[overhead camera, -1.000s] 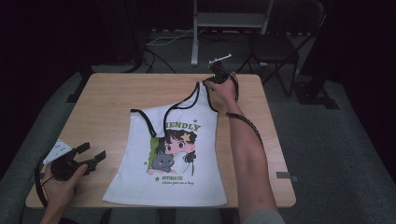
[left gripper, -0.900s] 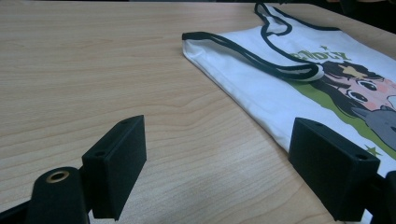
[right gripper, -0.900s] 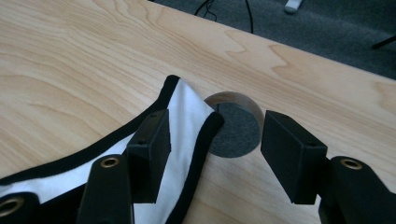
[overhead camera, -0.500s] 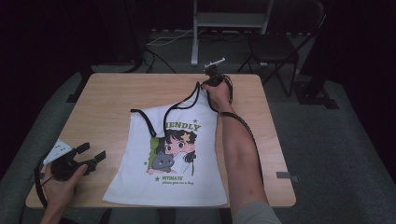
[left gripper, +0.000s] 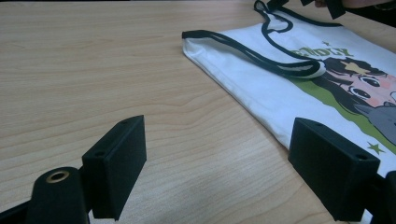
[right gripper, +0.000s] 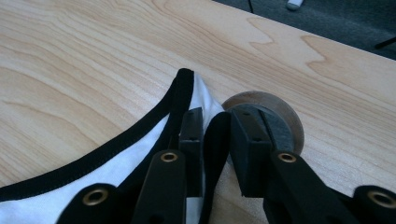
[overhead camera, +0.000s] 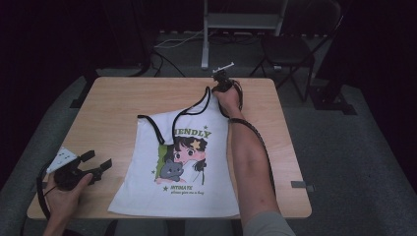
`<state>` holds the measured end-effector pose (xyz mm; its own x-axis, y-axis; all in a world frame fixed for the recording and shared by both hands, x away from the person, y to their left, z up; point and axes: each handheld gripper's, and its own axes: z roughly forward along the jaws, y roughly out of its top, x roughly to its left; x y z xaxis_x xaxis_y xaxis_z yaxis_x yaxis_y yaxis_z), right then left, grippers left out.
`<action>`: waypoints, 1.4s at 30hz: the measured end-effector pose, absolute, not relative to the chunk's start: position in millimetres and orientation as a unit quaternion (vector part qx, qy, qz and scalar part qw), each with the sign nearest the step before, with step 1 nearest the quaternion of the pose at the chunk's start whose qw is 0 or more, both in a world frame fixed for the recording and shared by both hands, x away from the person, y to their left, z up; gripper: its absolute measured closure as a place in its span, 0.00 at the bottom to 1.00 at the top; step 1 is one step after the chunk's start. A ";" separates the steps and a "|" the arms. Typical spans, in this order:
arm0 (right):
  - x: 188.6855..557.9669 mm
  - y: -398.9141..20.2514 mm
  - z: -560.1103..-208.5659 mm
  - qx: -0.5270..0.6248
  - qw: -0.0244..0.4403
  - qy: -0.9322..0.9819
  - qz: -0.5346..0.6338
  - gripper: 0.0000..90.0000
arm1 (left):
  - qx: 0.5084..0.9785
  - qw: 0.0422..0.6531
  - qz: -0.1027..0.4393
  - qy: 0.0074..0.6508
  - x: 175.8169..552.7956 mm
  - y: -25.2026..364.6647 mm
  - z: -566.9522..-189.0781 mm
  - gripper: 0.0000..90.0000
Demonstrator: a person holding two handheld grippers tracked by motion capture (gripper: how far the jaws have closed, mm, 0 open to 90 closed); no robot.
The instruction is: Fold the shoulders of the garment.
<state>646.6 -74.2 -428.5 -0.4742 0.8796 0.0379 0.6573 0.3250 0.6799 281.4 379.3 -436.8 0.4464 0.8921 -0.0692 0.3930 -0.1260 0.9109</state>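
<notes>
The top [overhead camera: 182, 162] is laid flat mid-table. Its far strap [right gripper: 187, 93] is pinched by the right gripper [right gripper: 212, 140], whose jaws have just been closing; the left gripper [left gripper: 215, 158] is held wide, empty. If only trim is caught, slippage on pulling is likely

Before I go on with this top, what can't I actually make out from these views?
- Printed word on the top: high view, its start hidden under the folded-over strap.
- Small print under the cartoon: high view, too small to read.
- Top's far edge: high view, covered by the right forearm.
- Right claw: right gripper view, jaws have just been closing on the strap; pad contact is hidden by the fabric.
- Top's hem: left gripper view, cut off by the frame edge and the left claw.
</notes>
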 end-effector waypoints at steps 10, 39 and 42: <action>642.7 -74.7 -424.0 0.488 0.162 0.793 0.328 0.95 | 0.707 0.476 0.262 0.453 280.9 379.0 -436.7 0.21; 627.2 -71.8 -400.7 0.471 0.170 0.791 0.351 0.96 | 0.711 0.474 0.260 0.450 280.4 377.1 -436.7 0.21; 623.4 -70.4 -399.3 0.469 0.169 0.791 0.354 0.96 | 0.709 0.474 0.260 0.452 280.4 377.4 -436.7 0.21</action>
